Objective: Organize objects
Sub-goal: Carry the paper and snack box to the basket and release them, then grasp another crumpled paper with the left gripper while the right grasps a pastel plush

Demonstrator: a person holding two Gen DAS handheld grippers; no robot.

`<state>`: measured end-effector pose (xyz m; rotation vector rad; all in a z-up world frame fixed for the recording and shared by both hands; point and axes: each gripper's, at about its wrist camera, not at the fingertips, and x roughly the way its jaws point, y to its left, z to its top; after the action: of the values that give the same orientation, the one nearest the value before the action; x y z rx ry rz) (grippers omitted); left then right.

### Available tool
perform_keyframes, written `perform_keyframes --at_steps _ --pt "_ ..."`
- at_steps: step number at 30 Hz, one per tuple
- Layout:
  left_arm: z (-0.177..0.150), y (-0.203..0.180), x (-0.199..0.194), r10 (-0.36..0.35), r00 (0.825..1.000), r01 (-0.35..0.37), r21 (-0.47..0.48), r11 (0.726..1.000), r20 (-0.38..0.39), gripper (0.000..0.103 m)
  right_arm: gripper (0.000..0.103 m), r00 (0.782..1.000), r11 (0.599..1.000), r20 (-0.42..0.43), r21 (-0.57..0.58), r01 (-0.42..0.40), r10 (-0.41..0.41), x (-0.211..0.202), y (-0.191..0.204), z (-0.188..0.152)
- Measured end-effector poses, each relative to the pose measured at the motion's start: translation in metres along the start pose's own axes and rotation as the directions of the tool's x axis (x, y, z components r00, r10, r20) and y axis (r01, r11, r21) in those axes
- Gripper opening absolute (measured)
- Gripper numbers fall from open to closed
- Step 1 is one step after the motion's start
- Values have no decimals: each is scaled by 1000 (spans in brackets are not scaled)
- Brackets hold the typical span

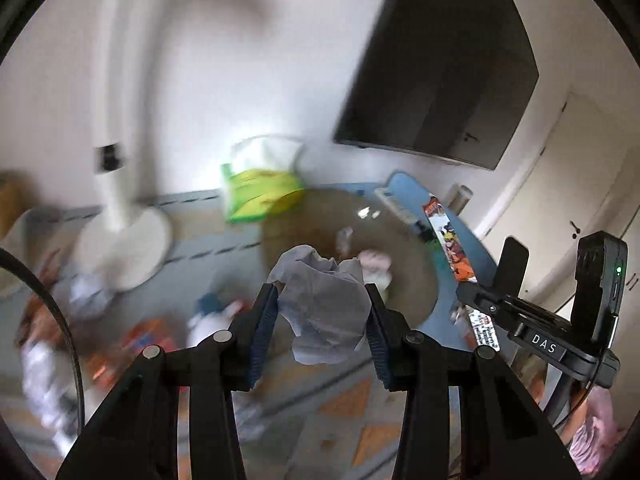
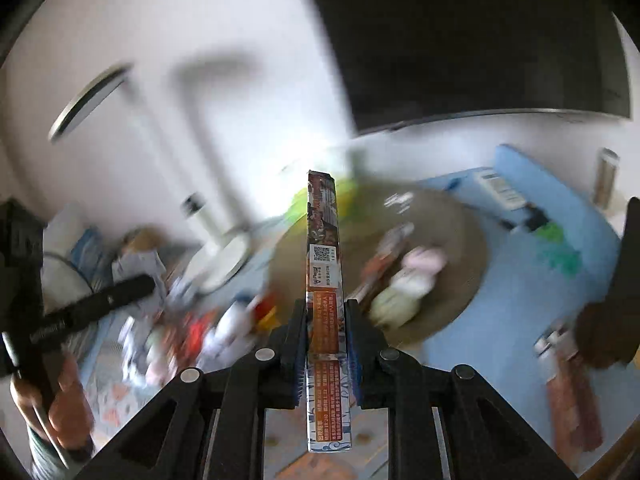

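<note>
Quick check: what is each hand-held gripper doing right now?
Left hand-held gripper: closed on crumpled paper.
Right hand-held gripper: closed on a flat printed box, held edge-on.

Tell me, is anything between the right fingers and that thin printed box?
Nothing visible. The thin printed box already sits clamped edge-on between the right gripper pads, lifted above the blurred clutter on the table.

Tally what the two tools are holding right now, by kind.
Crumpled paper, in the left tool: 1
Flat printed box, held edge-on in the right tool: 1
Total: 2
</note>
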<state>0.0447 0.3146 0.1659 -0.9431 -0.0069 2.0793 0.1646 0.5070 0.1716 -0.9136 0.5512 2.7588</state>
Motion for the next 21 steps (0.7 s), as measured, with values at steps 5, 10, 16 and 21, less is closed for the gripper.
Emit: perform_keyframes --at_steps 5,10,16,21 --pt "24 -24 65 -24 999 24 7 1000 -36 40 17 997 994 -13 72 80 -79 21 -39 38" --pt "38 -24 109 42 996 -42 3 999 -77 55 27 996 992 -44 92 85 -82 53 -57 54" --pt "34 -8 119 16 992 -18 -19 1000 -121 55 57 995 991 -75 111 75 -67 73 -77 49" --pt "29 -3 87 -61 995 59 -30 998 -77 55 58 997 989 -62 135 53 -45 52 -82 38"
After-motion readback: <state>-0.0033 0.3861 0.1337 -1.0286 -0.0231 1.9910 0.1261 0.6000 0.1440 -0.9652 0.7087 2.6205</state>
